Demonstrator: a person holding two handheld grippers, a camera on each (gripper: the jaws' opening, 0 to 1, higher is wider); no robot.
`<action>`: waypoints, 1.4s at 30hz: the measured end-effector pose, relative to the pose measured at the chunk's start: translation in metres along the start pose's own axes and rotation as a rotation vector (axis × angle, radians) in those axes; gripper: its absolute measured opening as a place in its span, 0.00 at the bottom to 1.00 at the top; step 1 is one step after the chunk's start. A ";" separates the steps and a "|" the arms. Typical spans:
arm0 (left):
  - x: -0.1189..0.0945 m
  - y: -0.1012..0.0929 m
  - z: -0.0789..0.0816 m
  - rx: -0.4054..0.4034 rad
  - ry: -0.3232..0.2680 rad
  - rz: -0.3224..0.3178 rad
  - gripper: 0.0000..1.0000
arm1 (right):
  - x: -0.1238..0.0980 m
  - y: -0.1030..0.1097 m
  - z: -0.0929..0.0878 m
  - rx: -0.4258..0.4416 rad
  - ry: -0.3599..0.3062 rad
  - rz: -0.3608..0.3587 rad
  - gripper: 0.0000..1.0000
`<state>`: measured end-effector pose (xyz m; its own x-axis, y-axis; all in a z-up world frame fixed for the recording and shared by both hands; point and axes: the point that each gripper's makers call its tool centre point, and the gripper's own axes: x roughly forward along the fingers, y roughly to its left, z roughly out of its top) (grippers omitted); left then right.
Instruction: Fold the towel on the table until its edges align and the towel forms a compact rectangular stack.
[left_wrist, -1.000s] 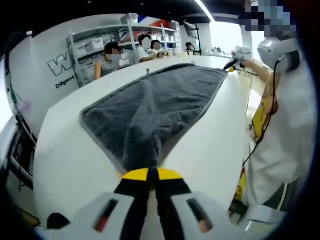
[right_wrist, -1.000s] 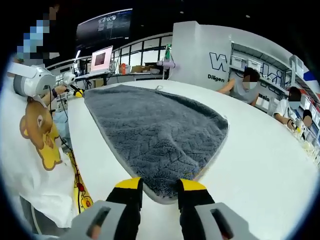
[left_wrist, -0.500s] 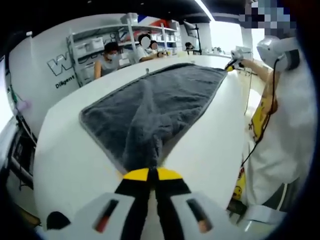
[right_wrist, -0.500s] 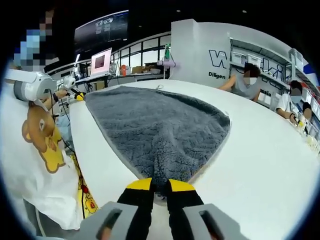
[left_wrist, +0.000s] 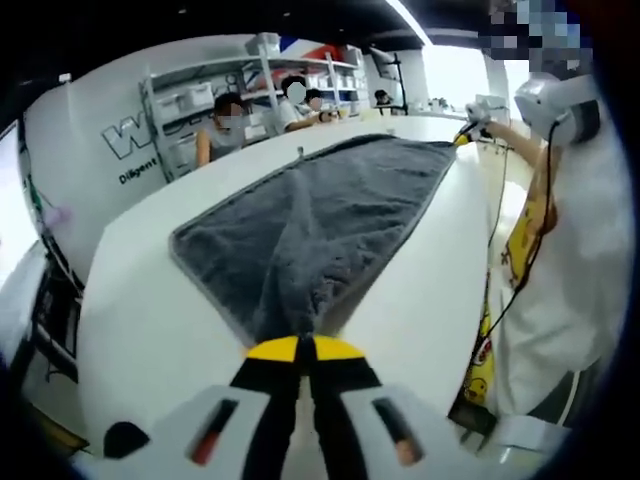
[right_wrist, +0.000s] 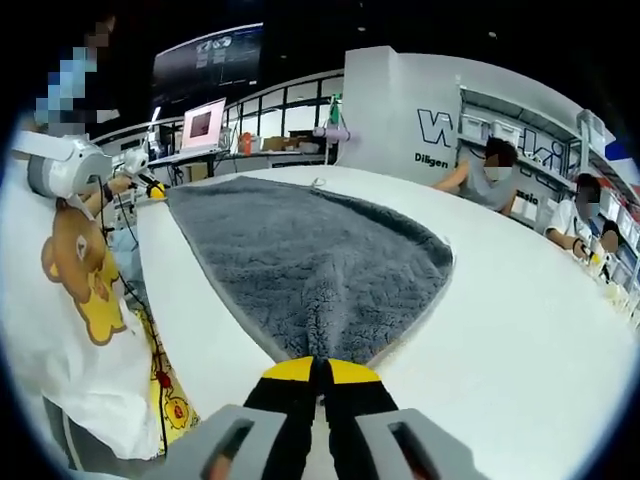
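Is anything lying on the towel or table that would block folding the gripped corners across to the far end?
Nothing visible does. Both the left gripper and right gripper are shut on corners of the grey towel, whose surface is bare. The white table around it carries nothing nearby.

bare table (left_wrist: 150, 330) flanking towel (left_wrist: 320, 210), person's torso (left_wrist: 560, 270) alongside

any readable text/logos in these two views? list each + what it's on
"W": start of a large logo, rest cut off by shelving, on the white wall in the left gripper view; again on the grey wall panel in the right gripper view.
"Diligen": small line under the logo in the right gripper view, cut off by a seated person.
"Diligen...": same line in the left gripper view, blurred.
Laptop screen: too small to read.
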<state>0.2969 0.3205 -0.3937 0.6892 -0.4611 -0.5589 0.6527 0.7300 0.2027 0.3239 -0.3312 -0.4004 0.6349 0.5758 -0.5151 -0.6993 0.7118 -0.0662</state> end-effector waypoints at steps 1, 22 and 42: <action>-0.001 0.000 0.002 0.001 -0.010 0.005 0.04 | 0.000 0.001 0.001 -0.004 -0.003 -0.005 0.03; -0.011 0.006 0.017 0.020 -0.077 0.040 0.04 | -0.008 0.002 0.019 -0.026 -0.048 -0.038 0.02; -0.018 0.064 0.098 0.089 -0.221 0.212 0.04 | -0.013 -0.053 0.113 -0.064 -0.267 -0.135 0.02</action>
<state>0.3573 0.3261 -0.2913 0.8584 -0.4087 -0.3100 0.5050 0.7793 0.3710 0.3905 -0.3308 -0.2935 0.7814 0.5690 -0.2561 -0.6166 0.7671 -0.1769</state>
